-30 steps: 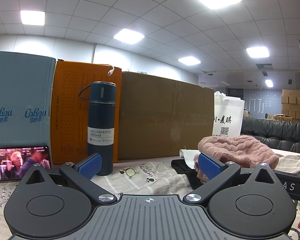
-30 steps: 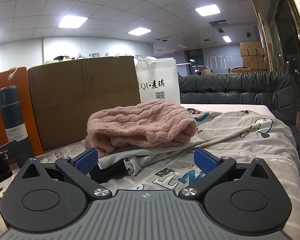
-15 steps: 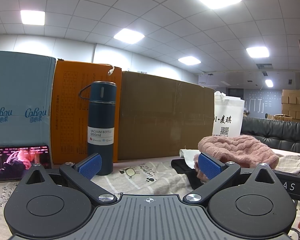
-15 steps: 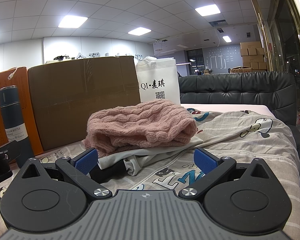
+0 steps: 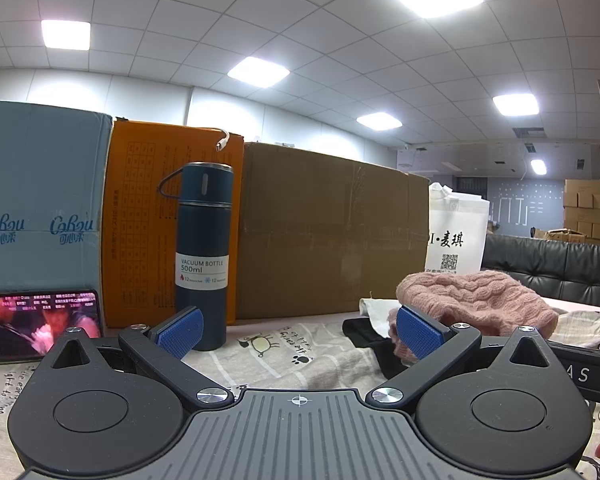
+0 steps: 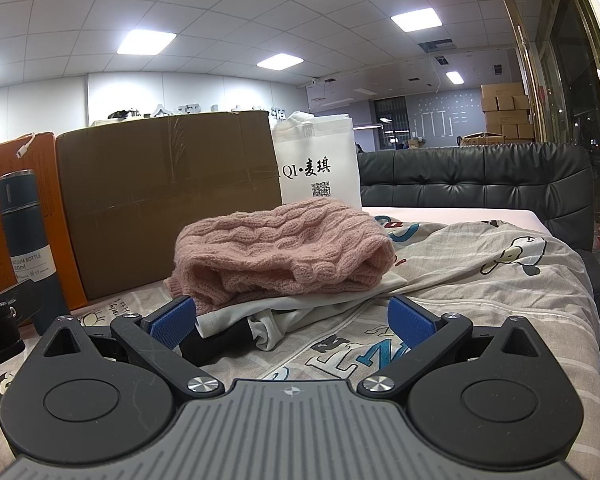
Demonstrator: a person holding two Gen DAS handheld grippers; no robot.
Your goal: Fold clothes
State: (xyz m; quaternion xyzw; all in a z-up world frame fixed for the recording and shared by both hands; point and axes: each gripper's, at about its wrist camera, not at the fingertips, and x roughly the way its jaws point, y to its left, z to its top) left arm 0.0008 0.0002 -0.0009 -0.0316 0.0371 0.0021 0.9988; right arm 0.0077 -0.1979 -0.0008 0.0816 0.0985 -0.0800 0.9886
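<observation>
Both tools are spread wide with nothing between their blue pads: the left tool (image 5: 298, 334) hovers low over the printed bedsheet (image 5: 284, 360), and the right tool (image 6: 290, 322) points at the one pile of clothes on the bed. That pile holds three garments, stacked toward the bed's far edge: one pink cable-knit sweater (image 6: 280, 252) on top, one white garment (image 6: 300, 308) under it, and one black garment (image 6: 216, 344) at the bottom, its edge showing just beyond the right tool's left pad. Along the far edge stand three boxes in a row: one blue-grey box (image 5: 40, 208), one orange box (image 5: 148, 216) and one brown cardboard box (image 5: 332, 236). One dark blue vacuum bottle (image 5: 204, 256) stands upright before the orange box, one lit phone (image 5: 40, 326) leans against the blue-grey box, and one white tote bag (image 6: 320, 172) stands behind the sweater
</observation>
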